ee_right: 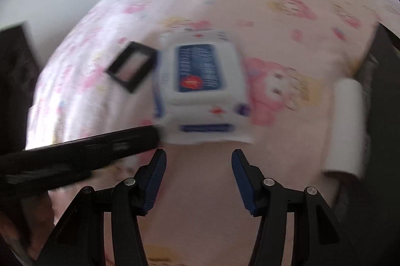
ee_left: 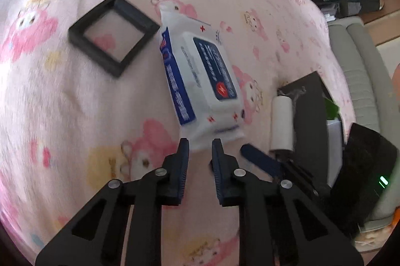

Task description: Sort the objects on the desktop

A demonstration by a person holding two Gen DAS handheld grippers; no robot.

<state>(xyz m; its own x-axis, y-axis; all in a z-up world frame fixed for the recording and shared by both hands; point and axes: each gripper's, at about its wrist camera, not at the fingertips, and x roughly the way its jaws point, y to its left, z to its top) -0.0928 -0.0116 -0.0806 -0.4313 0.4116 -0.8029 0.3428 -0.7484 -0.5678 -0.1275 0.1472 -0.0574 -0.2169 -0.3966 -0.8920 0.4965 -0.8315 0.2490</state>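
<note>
Both grippers hover at the near seam of a wet-wipes pack (ee_left: 200,81) lying mid-surface on a pink cartoon cloth (ee_left: 75,116): the left gripper (ee_left: 200,144) narrowly parted, the right gripper (ee_right: 198,157) wider, both empty. A square seam pinch looks best; a black frame (ee_left: 113,35) crowds the pack's left, a white roll (ee_right: 346,126) sits well clear.

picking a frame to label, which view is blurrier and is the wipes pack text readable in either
Right wrist view: heavy motion smear, the wipes pack label and black frame streaked, print unreadable. Left wrist view: sharper in the centre, the pack's label shapes are clear but small print still isn't legible; the pink cloth smears toward the left rim, with fisheye bending throughout.
</note>
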